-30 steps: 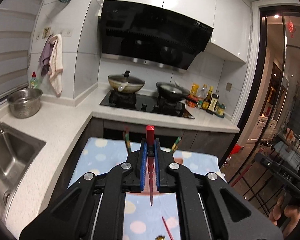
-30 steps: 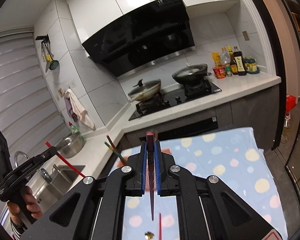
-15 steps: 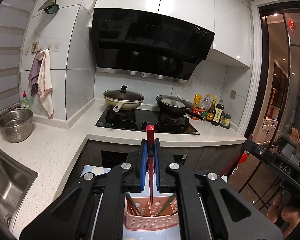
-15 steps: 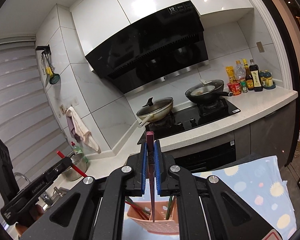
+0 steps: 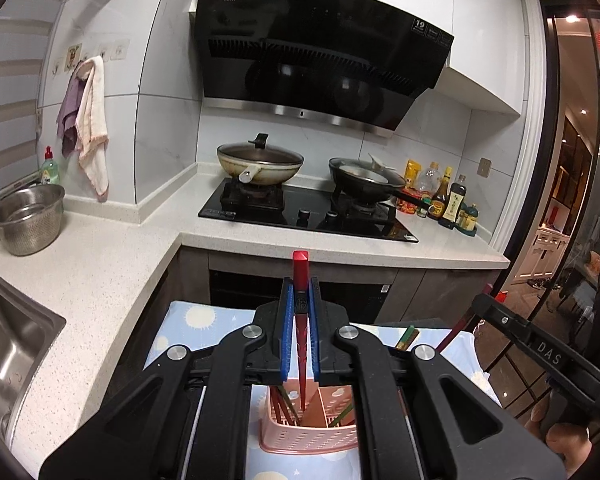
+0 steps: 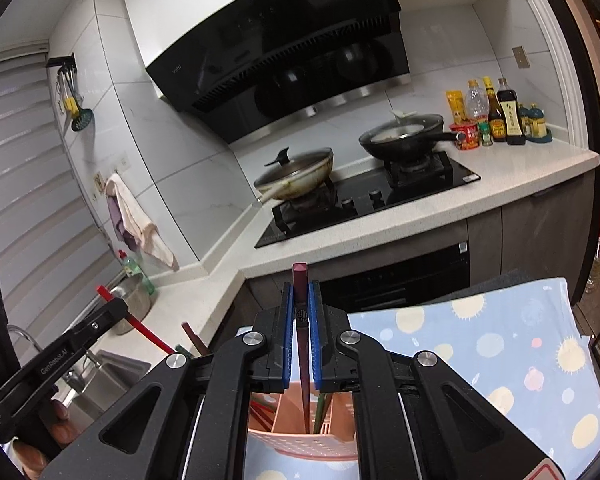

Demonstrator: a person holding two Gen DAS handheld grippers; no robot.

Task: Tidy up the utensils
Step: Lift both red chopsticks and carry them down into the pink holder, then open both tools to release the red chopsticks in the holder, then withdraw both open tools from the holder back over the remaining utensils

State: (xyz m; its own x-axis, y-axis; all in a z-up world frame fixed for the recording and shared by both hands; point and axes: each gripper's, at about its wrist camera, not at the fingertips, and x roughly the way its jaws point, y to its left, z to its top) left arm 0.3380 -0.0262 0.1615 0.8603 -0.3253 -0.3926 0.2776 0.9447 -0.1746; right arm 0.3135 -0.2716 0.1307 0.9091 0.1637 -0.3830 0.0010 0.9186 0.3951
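Note:
My left gripper (image 5: 300,288) is shut on a bright red chopstick (image 5: 300,320) held upright, its thin tip hanging over a pink slotted utensil basket (image 5: 308,436). My right gripper (image 6: 300,292) is shut on a dark red chopstick (image 6: 301,336), whose tip points down into the same pink basket (image 6: 300,444). Several chopsticks, red and green, stand inside the basket. The basket rests on a table with a blue cloth with sun dots (image 6: 500,344). The other gripper shows at each view's edge: the right one (image 5: 540,356) beside me, the left one (image 6: 56,360) with a hand below it.
Behind the table runs a white counter (image 5: 100,264) with a black hob (image 5: 308,216), two pans, sauce bottles (image 5: 448,200), a steel bowl (image 5: 28,216) and a sink (image 5: 8,340). A dark glass door (image 5: 572,200) is at the right.
Both grippers moved back from over the cloth toward the basket, which now sits directly under both chopstick tips. Both grips stayed shut.

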